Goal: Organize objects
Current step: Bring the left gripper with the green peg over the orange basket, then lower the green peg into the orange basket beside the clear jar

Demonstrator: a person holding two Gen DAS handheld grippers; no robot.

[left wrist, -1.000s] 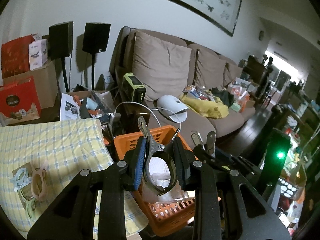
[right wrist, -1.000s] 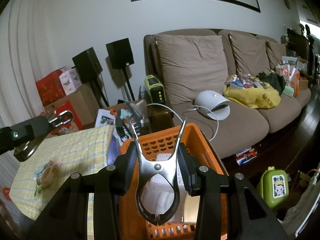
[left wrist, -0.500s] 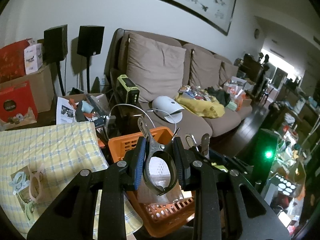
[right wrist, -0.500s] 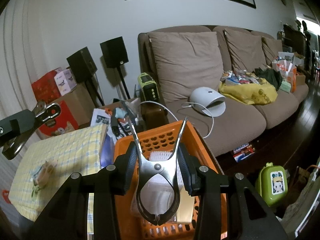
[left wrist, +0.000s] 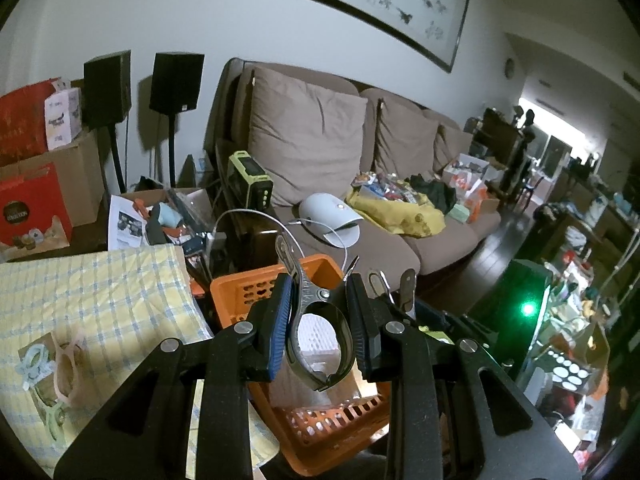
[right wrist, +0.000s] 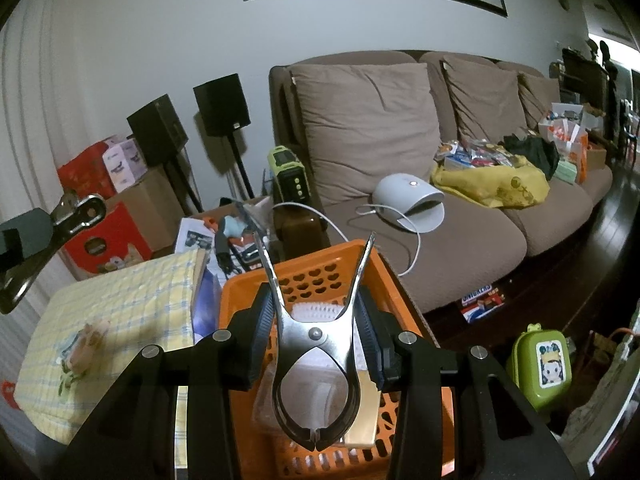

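My left gripper [left wrist: 318,314] is shut on a metal spring clip [left wrist: 302,288], whose handles point up and away and whose closed tips hang toward me. My right gripper [right wrist: 316,326] is shut on a second metal spring clip [right wrist: 316,334], held the same way. Both hang over an orange plastic basket [right wrist: 320,258] that holds a white brush and other pale items. In the left wrist view the basket [left wrist: 240,292] lies under the clip, and the other clip's handles [left wrist: 408,280] show just to the right. The right wrist view has the left gripper's clip [right wrist: 82,212] at the far left.
A table with a yellow checked cloth [left wrist: 100,292] stands left of the basket, with a packaged item [left wrist: 44,364] on it. Behind are a cluttered side table [right wrist: 228,240], a brown sofa [right wrist: 440,232] with a white device [right wrist: 408,200], speakers and boxes. A green case [right wrist: 540,360] sits on the floor.
Both views have drifted only slightly. Each gripper keeps its clip over the basket, with no visible shift in either grip.
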